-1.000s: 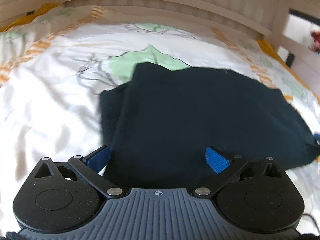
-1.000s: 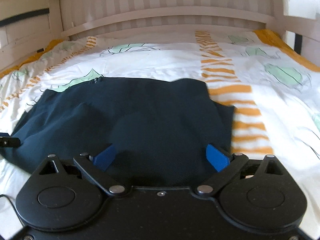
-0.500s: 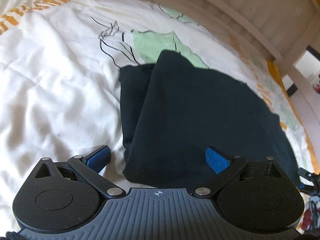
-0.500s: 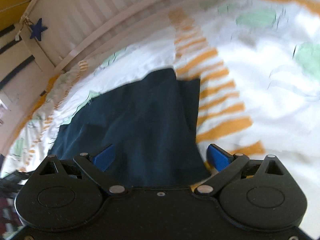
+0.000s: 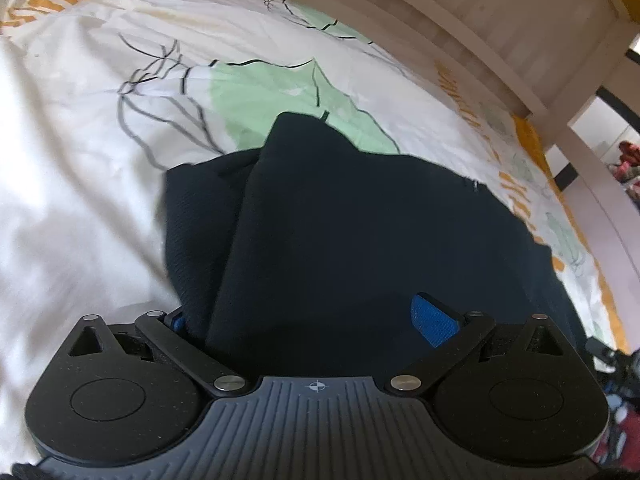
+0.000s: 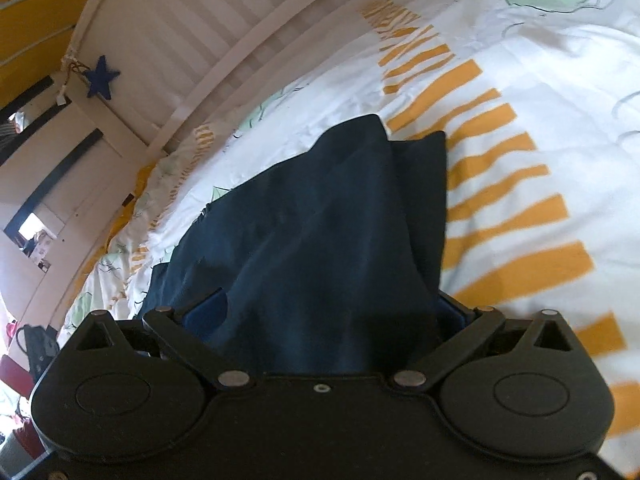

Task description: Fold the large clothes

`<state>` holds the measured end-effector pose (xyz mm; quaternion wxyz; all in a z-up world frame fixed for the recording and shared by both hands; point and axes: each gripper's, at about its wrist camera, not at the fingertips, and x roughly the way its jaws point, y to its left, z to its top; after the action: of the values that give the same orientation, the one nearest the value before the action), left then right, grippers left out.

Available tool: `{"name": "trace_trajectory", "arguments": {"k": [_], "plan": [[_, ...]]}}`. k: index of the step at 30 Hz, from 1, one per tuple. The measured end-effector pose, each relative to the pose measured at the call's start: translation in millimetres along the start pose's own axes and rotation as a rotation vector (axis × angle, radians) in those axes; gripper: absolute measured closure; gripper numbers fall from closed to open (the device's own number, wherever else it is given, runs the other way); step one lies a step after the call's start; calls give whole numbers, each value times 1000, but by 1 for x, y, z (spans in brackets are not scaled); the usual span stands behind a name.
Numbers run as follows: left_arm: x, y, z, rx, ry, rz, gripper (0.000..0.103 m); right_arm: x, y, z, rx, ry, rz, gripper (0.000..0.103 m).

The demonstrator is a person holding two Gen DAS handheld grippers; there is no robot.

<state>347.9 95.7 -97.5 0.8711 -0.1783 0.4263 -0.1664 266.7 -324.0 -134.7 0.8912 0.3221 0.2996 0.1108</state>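
A dark navy garment (image 5: 360, 216) lies folded on the bed, with a narrower layer sticking out along its left side. In the left wrist view my left gripper (image 5: 304, 320) is open, its near edge between the blue pads (image 5: 434, 320); the left pad is mostly hidden by cloth. In the right wrist view the garment (image 6: 320, 220) runs from the jaws toward the headboard. My right gripper (image 6: 332, 312) is open, and cloth lies between and over its blue pads (image 6: 206, 312).
The bed has a white duvet (image 5: 80, 160) with green leaves and orange stripes (image 6: 500, 184). A white slatted headboard (image 6: 224, 40) with a blue star (image 6: 100, 76) stands behind. Room clutter shows at the left edge (image 6: 24, 360).
Both grippers have tilted and moved in to the garment's near corners. Cloth now sits between the jaws of each, where before the pads stood free of it.
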Motion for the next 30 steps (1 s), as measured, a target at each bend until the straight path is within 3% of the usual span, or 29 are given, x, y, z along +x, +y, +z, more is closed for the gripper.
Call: {"name": "trace_trajectory", "arguments": {"k": [5, 7, 8, 9, 11, 12, 15, 20, 25, 30], "plan": [[5, -6, 5, -5, 17, -17, 1, 4, -2, 4, 13, -5, 29, 0], [-2, -6, 2, -19, 17, -57, 7, 2, -1, 3, 9, -4, 20, 8], [-6, -6, 1, -29, 6, -57, 23, 1, 0, 2, 2, -1, -7, 37], [-9, -4, 0, -40, -4, -32, 49, 1, 0, 3, 3, 10, -58, 65], [-16, 0, 0, -67, -13, 43, 81, -1, -3, 4, 44, 23, -42, 71], [-19, 6, 0, -102, -17, 19, 85, -2, 0, 4, 44, 21, -45, 72], [-37, 18, 0, -205, -55, -66, 87, -9, 16, 8, 28, 20, -76, 76], [-73, -2, -1, -191, -95, -125, 88, -41, 37, 17, 45, -13, -49, 79], [-109, -14, -19, -196, -68, -171, 88, -79, 60, 12, 26, 23, -70, 80], [-146, -9, -58, -189, 1, -201, 88, -125, 66, -17, 27, 106, -101, 79]]}}
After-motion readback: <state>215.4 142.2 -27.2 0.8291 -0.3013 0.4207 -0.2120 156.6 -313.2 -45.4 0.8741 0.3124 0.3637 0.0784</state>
